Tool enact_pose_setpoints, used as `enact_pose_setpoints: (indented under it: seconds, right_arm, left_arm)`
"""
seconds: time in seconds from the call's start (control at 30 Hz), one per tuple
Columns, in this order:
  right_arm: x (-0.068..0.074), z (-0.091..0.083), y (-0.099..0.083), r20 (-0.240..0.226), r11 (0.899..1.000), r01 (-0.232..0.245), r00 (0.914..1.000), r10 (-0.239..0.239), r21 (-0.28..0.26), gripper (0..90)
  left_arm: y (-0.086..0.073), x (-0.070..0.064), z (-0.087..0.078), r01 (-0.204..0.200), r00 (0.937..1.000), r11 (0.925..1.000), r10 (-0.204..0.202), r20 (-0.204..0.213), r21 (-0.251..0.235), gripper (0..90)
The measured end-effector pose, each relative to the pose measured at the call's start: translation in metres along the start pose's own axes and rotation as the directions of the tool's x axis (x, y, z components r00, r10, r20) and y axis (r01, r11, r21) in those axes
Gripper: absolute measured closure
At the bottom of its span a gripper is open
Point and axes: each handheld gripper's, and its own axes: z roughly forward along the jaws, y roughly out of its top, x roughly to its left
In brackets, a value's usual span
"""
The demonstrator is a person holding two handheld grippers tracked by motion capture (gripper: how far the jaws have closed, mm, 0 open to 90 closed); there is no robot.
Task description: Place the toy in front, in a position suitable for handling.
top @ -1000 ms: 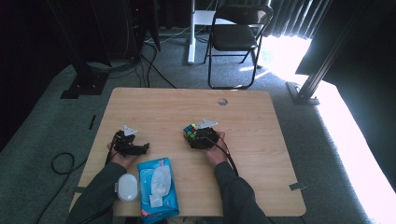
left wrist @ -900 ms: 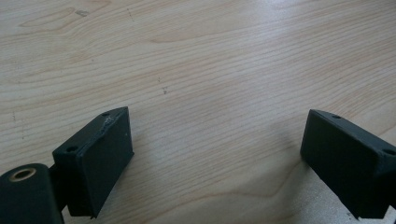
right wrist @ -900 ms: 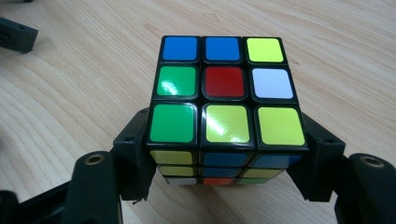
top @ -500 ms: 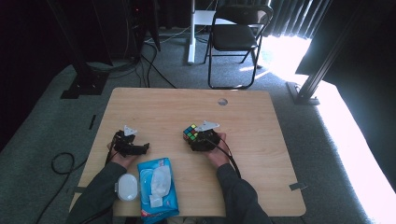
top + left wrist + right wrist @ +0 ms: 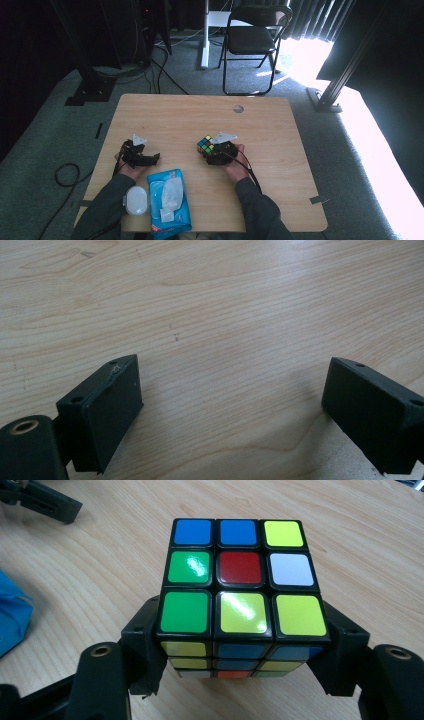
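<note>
A scrambled Rubik's cube [image 5: 240, 575] is clamped between the two black jaws of my right gripper [image 5: 245, 640], just above the wooden table [image 5: 380, 555]. Its top face shows blue, green, red, yellow and white squares. From above, the cube [image 5: 204, 144] sits at the left end of the right gripper [image 5: 209, 149], near the table's middle. My left gripper [image 5: 149, 159] rests at the table's left side; its jaws [image 5: 240, 410] stand wide apart over bare wood with nothing between them.
A blue wipes pack [image 5: 167, 200] lies by the front edge between the person's forearms, with a white round lid [image 5: 135, 200] at its left. The table [image 5: 280, 130] has a small hole [image 5: 238, 108] near its far edge. A folding chair [image 5: 250, 40] stands behind it.
The right gripper has shifted slightly to the left with the cube in it. The left gripper has stayed where it was.
</note>
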Motion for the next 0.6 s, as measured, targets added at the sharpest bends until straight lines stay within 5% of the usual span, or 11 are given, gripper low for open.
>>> enact_pose_setpoints:
  seconds: [0.6]
  right_arm:
    - [0.0042, -0.0098, -0.0100, -0.016, 0.999, 0.032, 0.9994, -0.032, 0.009, 34.1]
  left_arm:
    - [-0.0001, 0.0000, 0.0001, 0.000, 1.0000, 1.0000, 0.000, 0.000, -0.001, 9.2]
